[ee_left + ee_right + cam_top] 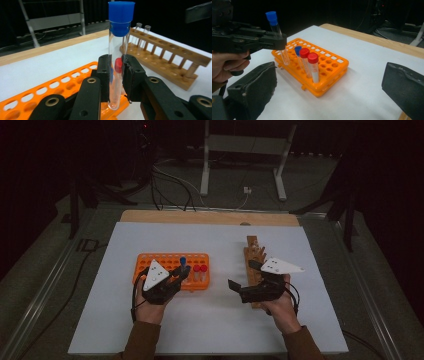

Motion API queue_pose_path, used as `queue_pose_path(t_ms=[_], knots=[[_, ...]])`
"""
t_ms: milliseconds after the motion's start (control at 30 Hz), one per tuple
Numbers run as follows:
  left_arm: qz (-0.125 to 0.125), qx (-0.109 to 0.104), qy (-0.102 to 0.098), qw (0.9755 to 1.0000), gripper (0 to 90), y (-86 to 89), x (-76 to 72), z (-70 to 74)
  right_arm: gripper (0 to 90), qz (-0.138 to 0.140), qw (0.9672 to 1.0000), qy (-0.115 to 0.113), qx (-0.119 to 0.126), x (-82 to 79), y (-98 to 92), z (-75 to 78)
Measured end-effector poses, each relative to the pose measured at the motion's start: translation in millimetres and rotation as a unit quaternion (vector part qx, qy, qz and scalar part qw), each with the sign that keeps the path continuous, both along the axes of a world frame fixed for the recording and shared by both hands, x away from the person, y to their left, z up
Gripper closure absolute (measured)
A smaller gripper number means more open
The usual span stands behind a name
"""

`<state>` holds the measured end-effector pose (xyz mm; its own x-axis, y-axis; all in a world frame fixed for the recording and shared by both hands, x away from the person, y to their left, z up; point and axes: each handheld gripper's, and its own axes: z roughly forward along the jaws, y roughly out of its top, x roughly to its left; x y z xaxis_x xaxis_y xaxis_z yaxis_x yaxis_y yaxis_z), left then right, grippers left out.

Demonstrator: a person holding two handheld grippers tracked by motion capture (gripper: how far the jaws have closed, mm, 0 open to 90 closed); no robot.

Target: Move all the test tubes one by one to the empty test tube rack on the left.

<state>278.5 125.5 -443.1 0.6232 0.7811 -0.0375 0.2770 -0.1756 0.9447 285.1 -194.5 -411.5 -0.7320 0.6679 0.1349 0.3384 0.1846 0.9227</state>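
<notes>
**Blue-capped tube lifted clear of the rack**

My left gripper (116,72) pinches the blue-capped tube (119,50) mid-barrel above the orange rack (332,66); light, slick, brittle, I judge. My right gripper (329,85) waits spread wide before the wooden rack (170,57).

On the table (215,330), the plastic rack (200,262) lies at nine o'clock of the wooden rack (251,245), well apart. Two capped tubes (200,270) stand in the plastic rack's three o'clock end. The left gripper (182,272) holds a tube (183,262) upright over this rack. The right gripper (242,279), jaws wide, sits at the wooden rack's six o'clock end.
</notes>
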Motion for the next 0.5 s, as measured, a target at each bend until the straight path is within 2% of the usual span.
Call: queue_pose_path(t_ms=[367,500], knots=[[0.040,0.001,0.003,0.9992,77.3,5.7,9.8,-16.2,0.1,0.003,1.0000,0.000,0.002,0.1,1.0,-0.9],[0.052,0.004,0.010,0.9986,77.3,5.2,14.5,-24.5,0.1,0.004,1.0000,0.000,0.001,-0.1,1.8,-1.2]])
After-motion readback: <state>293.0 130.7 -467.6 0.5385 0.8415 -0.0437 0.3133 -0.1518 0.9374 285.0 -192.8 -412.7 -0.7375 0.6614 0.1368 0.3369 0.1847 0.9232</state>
